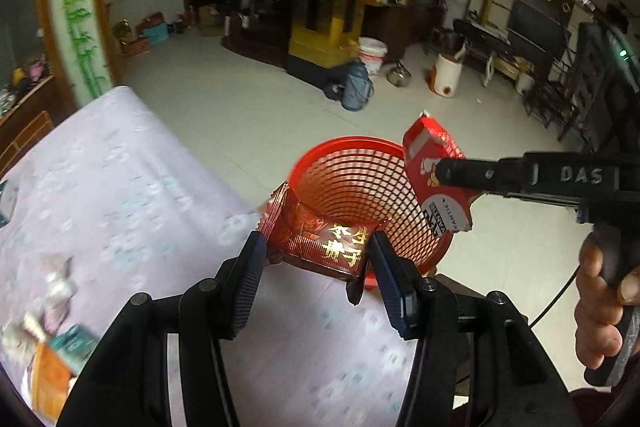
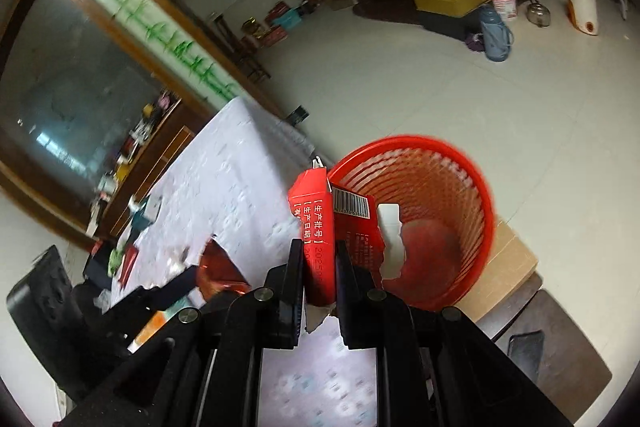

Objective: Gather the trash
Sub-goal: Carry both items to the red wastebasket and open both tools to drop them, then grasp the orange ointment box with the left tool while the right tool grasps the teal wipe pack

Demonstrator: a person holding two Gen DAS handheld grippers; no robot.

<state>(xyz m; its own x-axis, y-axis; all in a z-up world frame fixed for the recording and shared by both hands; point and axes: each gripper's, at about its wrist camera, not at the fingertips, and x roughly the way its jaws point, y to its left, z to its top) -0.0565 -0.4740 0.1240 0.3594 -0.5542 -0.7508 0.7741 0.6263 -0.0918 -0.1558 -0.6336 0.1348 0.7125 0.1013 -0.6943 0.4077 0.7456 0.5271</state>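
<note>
A red foil wrapper [image 1: 320,243] with gold characters spans the jaws of my left gripper [image 1: 318,255], which is shut on it just over the near rim of a red mesh basket [image 1: 360,183]. In the right wrist view my right gripper [image 2: 320,261] is shut on a torn red carton [image 2: 316,223] held upright at the left rim of the basket [image 2: 444,195]. In the left wrist view that carton [image 1: 434,163] hangs at the basket's right rim, pinched by the right gripper [image 1: 446,173]. The basket's bottom looks red and blurred.
A table with a lilac patterned cloth [image 1: 120,195] lies left of the basket, with several scraps of litter [image 1: 48,331] at its near end. The basket stands on a cardboard box [image 2: 508,263] over a dark stool [image 2: 560,347]. A hand [image 1: 600,307] grips the right handle. Pale tiled floor lies beyond.
</note>
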